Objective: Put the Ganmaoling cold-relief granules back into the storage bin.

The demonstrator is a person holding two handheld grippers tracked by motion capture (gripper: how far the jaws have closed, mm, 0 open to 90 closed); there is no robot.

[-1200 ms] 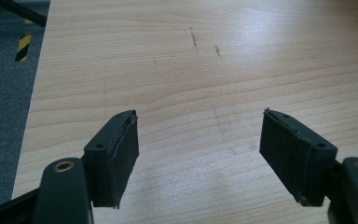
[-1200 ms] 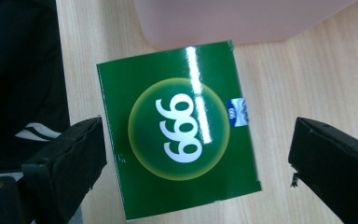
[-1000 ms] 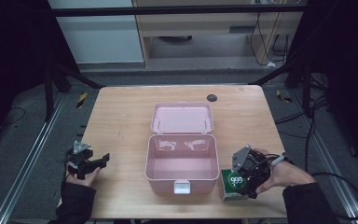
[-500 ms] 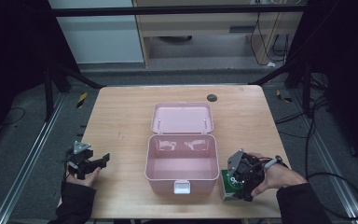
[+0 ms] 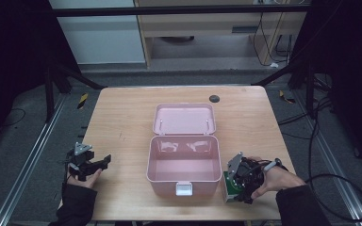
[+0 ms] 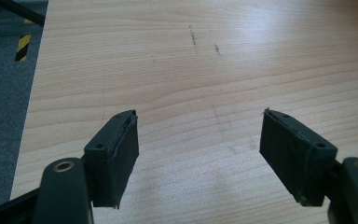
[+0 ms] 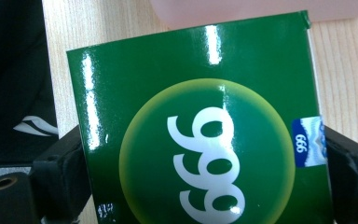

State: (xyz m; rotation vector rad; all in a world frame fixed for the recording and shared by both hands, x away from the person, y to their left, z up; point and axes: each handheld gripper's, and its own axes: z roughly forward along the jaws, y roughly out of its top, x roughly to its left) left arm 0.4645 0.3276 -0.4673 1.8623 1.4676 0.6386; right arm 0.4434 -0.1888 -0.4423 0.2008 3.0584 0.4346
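Now glossy green carton clamped in right gripper jaws, left gripper jaws apart.

Green box bottom cut by frame edge — right tool hides most of it.

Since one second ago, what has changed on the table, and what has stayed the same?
The right gripper has come down toward the near table edge with the green box; its jaws now stand on both sides of the box, apparently gripping it. The left gripper stayed open over bare wood, and the open pink case did not move.
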